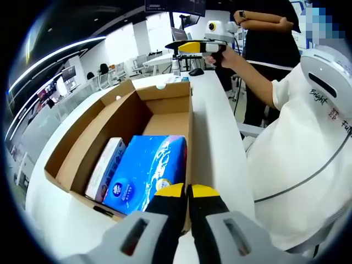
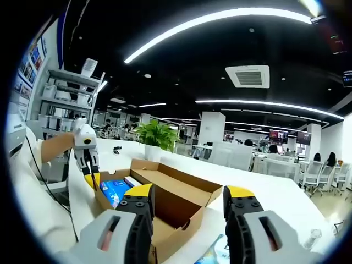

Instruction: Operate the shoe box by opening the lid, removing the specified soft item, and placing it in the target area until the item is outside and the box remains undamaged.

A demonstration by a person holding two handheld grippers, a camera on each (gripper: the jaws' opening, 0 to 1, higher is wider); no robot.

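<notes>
**Shoe box open, tissue pack inside**

While the cardboard shoe box (image 1: 129,118) sits open on the white counter (image 1: 212,137), its flaps folded outward, a blue soft tissue pack (image 1: 147,170) lies inside near one end, beside a white-and-red carton (image 1: 104,168). The left gripper (image 1: 187,193) hangs at the box's near edge just over the blue pack, its yellow-tipped jaws pressed together with nothing between them. In the right gripper view, the right gripper (image 2: 190,199) is held well back from the box (image 2: 165,192) with its jaws spread wide and empty. A potted plant (image 2: 157,136) stands on the counter beyond the box. A person in a white shirt (image 1: 300,154) stands beside the counter.
</notes>
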